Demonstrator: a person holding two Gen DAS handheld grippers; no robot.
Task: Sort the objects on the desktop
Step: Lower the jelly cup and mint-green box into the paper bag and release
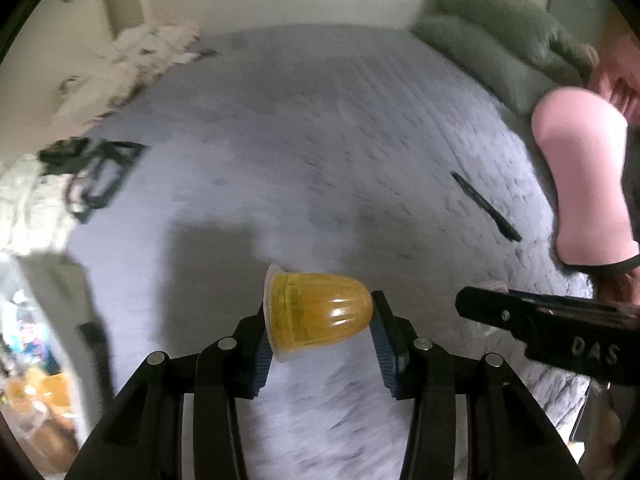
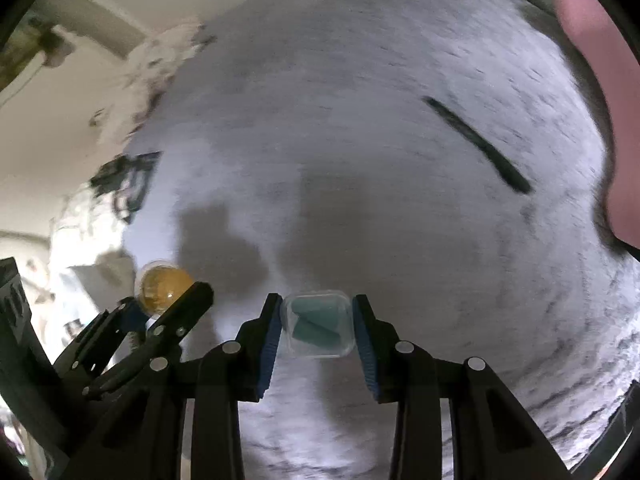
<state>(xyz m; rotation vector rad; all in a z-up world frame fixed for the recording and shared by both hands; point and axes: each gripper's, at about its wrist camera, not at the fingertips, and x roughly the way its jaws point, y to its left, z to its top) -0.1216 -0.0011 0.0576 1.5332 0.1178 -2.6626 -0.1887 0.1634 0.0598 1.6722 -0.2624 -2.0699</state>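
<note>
My left gripper is shut on a yellow jelly cup, held sideways above the grey bed cover. My right gripper is shut on a small clear plastic box with teal pieces inside, also held above the cover. In the right wrist view the left gripper with the jelly cup shows at the lower left. In the left wrist view a finger of the right gripper reaches in from the right. A black pen lies on the cover at the right and also shows in the right wrist view.
A pink object stands at the right edge of the bed. Green pillows lie at the far right. White crumpled cloth and black glasses-like straps lie at the left edge. The floor with clutter shows at the lower left.
</note>
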